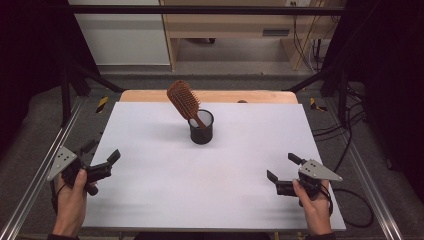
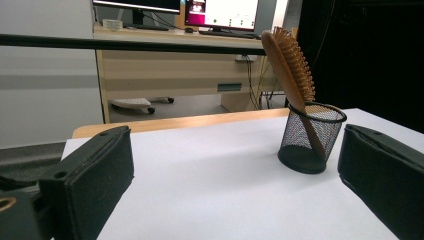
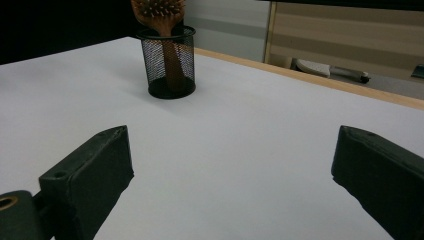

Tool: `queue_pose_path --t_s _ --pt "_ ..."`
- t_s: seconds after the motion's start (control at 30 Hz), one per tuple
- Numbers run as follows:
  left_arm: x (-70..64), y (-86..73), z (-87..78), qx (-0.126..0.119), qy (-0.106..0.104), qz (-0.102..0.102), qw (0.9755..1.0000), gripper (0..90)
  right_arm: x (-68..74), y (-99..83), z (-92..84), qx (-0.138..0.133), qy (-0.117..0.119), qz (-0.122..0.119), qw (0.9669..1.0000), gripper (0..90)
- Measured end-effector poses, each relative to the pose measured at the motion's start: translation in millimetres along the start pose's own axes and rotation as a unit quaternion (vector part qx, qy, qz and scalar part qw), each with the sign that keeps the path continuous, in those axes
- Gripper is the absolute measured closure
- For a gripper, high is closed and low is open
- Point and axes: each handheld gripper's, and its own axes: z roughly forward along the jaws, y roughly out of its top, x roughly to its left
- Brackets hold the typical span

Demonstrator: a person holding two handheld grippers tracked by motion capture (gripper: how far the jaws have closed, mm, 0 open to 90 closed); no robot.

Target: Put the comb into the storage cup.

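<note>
Looking down from the high view, you hold the left gripper [image 1: 104,156] and right gripper [image 1: 281,166] low at the near corners of the table [image 1: 150,200], jaws spread wide, both well short of the mesh cup [image 1: 201,127] holding the tilted hairbrush [image 1: 183,100]. In the left gripper view, the cup [image 2: 310,138] stands ahead, right of centre. In the right gripper view, it [image 3: 168,61] stands far ahead, left. No writing is readable.
</note>
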Motion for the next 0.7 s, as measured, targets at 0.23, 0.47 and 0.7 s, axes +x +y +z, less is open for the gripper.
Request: queue_pose_path --t_s 0.23,0.47,0.7 --pt "-2.3 -5.1 -0.5 -0.001 -0.006 0.008 1.0 1.5 0.8 -0.7 0.4 -0.002 -0.002 -0.009 1.0 3.2" --pt "-4.2 -9.7 -1.2 0.0 -0.003 0.011 0.9999 1.6 0.6 -1.3 0.5 -0.003 -0.002 -0.009 1.0 3.2" --pt "-7.0 -14.7 -1.9 0.003 -0.002 0.014 0.9999 1.5 0.3 -1.7 0.5 -0.004 -0.001 -0.008 1.0 3.2"
